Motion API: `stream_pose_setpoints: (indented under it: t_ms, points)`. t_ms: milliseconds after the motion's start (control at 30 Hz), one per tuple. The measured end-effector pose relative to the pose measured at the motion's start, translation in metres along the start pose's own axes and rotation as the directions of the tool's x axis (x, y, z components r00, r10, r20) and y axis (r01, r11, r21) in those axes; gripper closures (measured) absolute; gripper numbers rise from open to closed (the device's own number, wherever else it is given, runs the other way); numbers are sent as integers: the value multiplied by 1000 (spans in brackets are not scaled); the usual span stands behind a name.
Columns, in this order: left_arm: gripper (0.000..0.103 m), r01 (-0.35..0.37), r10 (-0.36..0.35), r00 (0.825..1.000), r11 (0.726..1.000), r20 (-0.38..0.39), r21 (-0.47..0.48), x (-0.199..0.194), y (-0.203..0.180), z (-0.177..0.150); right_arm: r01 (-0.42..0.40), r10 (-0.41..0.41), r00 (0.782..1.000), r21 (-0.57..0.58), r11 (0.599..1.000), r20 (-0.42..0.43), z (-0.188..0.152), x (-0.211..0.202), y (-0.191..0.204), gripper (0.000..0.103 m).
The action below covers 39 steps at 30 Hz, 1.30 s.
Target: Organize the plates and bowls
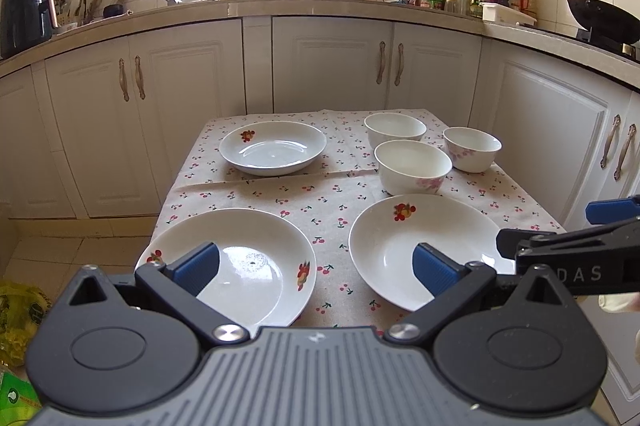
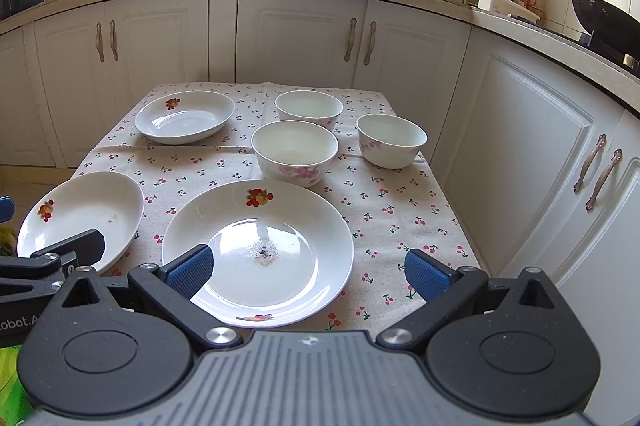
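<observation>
Left gripper (image 1: 316, 268) jaws apart, empty, hovering over near-left plate (image 1: 256, 266). Right gripper (image 2: 308, 272) likewise spread, over near-right plate (image 2: 258, 250). Third plate (image 2: 185, 117) far left on bench (image 2: 400, 201); three bowls (image 2: 295, 151) clustered far right, unstacked. Nothing sorted yet; opening step. Next move probably: pinch a plate rim, stack on another. Speck at plate centre, possibly residue.
</observation>
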State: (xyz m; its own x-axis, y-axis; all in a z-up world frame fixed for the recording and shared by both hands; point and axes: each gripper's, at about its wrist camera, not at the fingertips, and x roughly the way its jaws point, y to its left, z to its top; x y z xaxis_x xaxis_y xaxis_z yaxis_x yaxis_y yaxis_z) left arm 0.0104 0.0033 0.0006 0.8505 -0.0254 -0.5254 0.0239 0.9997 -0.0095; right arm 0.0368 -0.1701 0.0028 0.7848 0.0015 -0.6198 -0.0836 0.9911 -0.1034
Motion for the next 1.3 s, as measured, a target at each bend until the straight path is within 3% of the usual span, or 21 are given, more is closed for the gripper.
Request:
stream_pose_setpoints:
  t_ms: [233, 567, 733, 900, 1300]
  points:
    - [1, 11, -11, 1000, 1000, 3, 15, 7, 6, 5, -38, 39, 999, -26, 999, 7, 11, 7, 2, 0]
    - [1, 44, -44, 999, 999, -20, 8, 21, 41, 1, -153, 164, 980, -98, 983, 113, 40, 14, 4, 0]
    - [1, 75, -77, 996, 997, -52, -31, 27, 67, -9, -269, 287, 949, -138, 953, 128, 51, 26, 13, 0]
    - [1, 94, -96, 993, 995, -73, -33, 28, 91, -22, -417, 431, 901, -174, 892, 51, 57, 46, 34, 0]
    - [1, 153, -142, 975, 987, -169, 54, 47, 128, -57, -579, 566, 815, -219, 785, -125, 62, 95, 91, 0]
